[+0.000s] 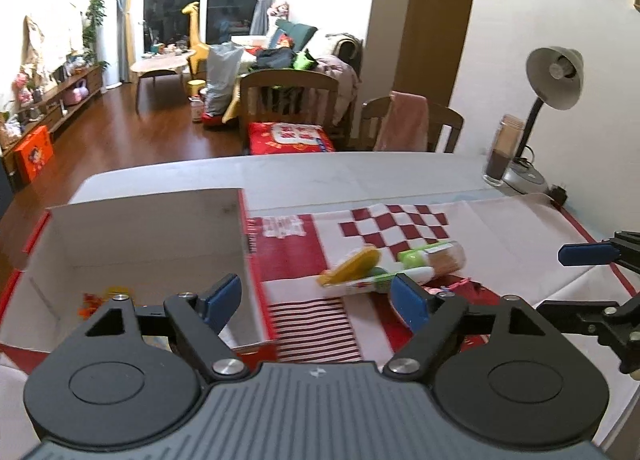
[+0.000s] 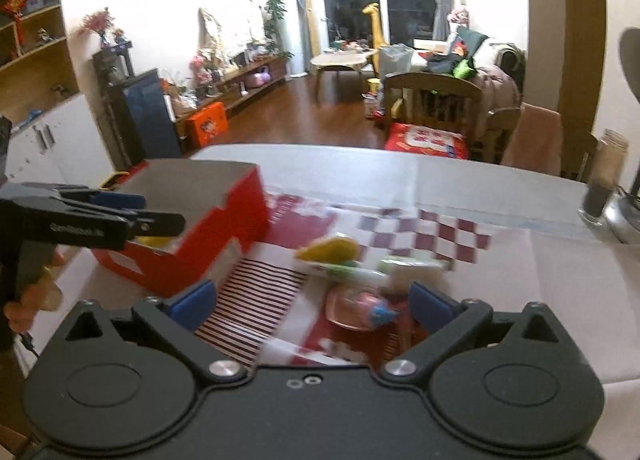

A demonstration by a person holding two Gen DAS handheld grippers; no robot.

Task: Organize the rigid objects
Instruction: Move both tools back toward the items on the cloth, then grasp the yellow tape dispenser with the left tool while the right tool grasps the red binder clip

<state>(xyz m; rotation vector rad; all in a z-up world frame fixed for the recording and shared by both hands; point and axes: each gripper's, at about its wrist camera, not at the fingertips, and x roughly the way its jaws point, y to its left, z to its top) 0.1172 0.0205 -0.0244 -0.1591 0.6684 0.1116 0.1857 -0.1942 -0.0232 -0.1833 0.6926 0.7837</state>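
Observation:
A red cardboard box (image 1: 140, 244) with a white inside stands open at the left of the table. Right of it, on the patterned cloth, lie a yellow oval piece (image 1: 352, 270), a white tube (image 1: 376, 280) and a small bottle (image 1: 436, 258) with a green cap. My left gripper (image 1: 316, 298) is open and straddles the box's right wall; nothing is held. My right gripper (image 2: 312, 306) is open wide, just short of a pink and blue toy (image 2: 368, 306) on a pinkish dish. The yellow piece (image 2: 328, 248) and the tube (image 2: 352, 272) lie beyond it.
Small orange and yellow items (image 1: 100, 296) lie in the box. A desk lamp (image 1: 554, 76) and a glass jar (image 1: 502, 152) stand at the far right corner. Two wooden chairs (image 1: 288, 100) face the far edge. A hand (image 2: 32, 292) holds the left gripper (image 2: 164, 211).

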